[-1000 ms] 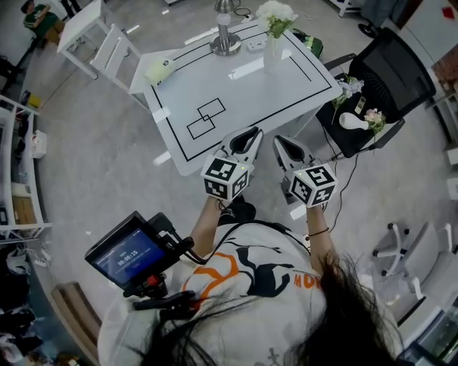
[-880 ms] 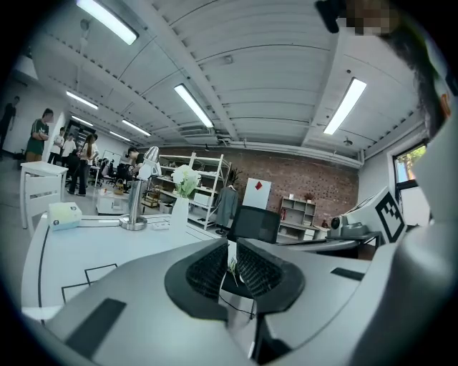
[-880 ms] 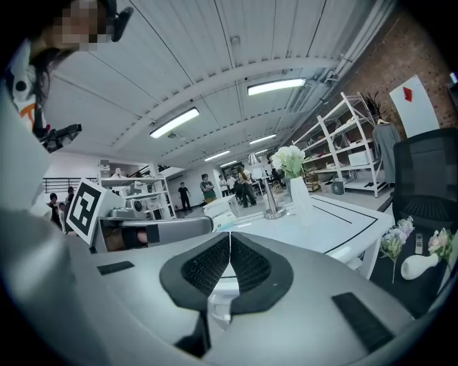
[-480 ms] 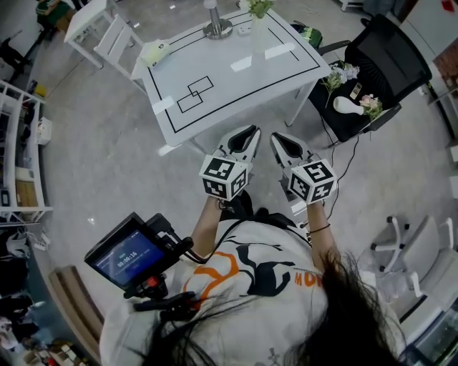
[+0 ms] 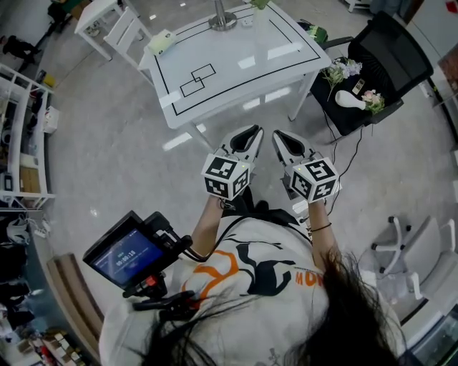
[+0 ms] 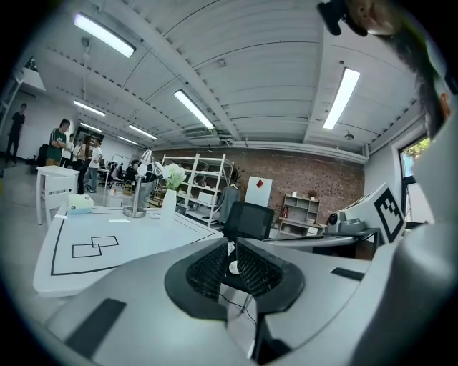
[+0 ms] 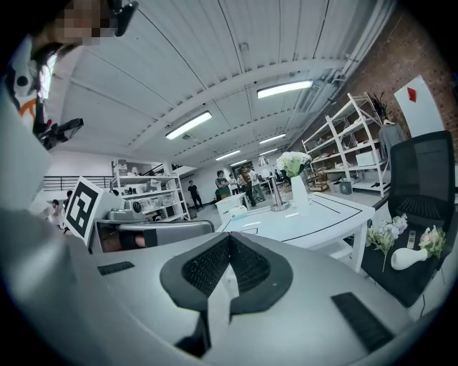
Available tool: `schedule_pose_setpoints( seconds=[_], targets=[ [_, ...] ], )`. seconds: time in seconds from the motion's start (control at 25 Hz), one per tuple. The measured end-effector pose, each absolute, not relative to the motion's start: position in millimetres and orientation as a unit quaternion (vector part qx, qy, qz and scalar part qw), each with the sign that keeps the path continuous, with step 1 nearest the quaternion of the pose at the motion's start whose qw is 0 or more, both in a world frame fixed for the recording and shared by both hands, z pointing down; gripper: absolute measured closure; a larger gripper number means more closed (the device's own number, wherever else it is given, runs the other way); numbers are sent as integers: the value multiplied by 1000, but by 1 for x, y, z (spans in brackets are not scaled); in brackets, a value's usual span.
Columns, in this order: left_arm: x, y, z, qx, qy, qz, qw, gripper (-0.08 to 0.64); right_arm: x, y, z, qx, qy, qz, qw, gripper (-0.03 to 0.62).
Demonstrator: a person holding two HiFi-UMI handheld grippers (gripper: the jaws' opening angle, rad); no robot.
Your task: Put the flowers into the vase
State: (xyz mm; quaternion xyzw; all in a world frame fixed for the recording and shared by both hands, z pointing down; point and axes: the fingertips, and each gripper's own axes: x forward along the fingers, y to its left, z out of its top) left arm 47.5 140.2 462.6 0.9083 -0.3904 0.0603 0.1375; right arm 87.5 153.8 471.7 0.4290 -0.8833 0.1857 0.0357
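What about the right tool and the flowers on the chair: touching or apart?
Apart. The head view shows the right tool with open floor between it and the flowers on the chair. Its jaws are shut and empty.

Far beyond my fingertips (image 5: pixel 245 137), the head view's top edge cuts off the vase (image 5: pixel 259 4) and metal stand (image 5: pixel 222 20) — I can't count the tiny flowers (image 5: pixel 342 70) to their right.

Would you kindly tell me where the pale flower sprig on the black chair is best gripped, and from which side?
Probably its thin green stem, below the blooms. The pale flower sprig seems to lean blooms-up on the black chair, whose backrest blocks the far side. Come from the open seat front.
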Motion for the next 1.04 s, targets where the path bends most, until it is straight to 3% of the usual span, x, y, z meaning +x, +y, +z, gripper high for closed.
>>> schedule_pose_setpoints(
  seconds=[1.04],
  targets=[
    [74,169,468,922,-360,69,125,514,109,184,475,452,-873,178,26,578]
  ],
)
